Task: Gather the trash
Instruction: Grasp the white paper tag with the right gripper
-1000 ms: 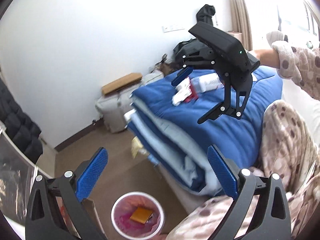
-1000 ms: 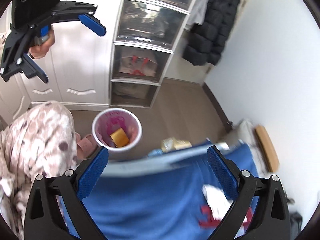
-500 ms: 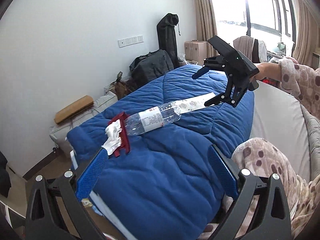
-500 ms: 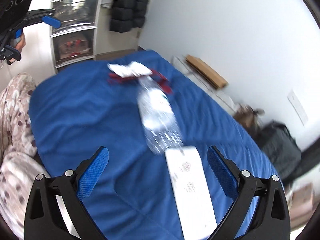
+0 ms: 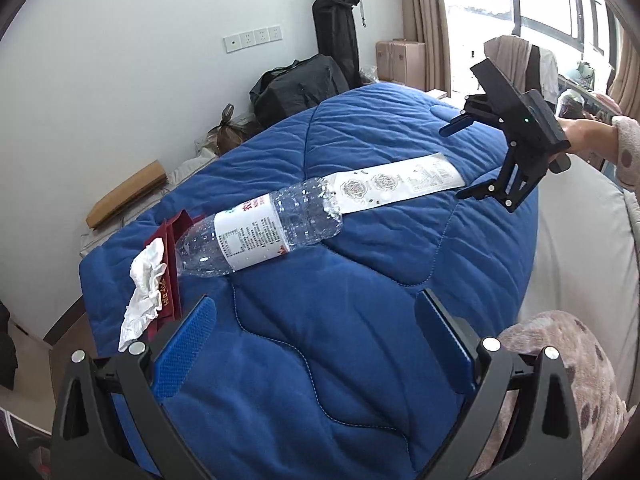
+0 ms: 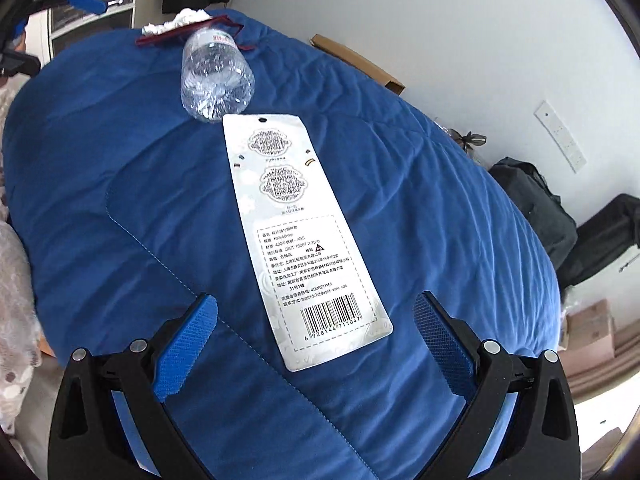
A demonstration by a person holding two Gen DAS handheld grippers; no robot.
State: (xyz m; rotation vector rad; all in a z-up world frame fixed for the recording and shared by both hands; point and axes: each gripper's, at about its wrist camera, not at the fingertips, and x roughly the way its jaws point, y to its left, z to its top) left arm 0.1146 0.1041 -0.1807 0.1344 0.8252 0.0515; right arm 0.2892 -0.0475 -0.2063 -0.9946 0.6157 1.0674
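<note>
Bright daylight enters through the large curtained window (image 5: pixel 532 12) at the upper right of the left wrist view, blown out to white glare. The quilted blue bedspread (image 5: pixel 360 280) is evenly lit with soft, faint shadows. Both views are sharp, with strong fisheye bending and dark vignetted corners.

Both wrist views face each other across the blue quilt (image 5: pixel 320 340), sharing its litter.

bottle (image 5: pixel 262 236): clear, empty, crumpled plastic, white label; lying on its side, base touching the card
card (image 6: pixel 300 236): long white printed packaging, barcode end nearest, flat
tissue (image 5: pixel 145 288): white, crumpled, on the red box
box (image 5: pixel 172 264): flattened, by the bottle's neck
</note>
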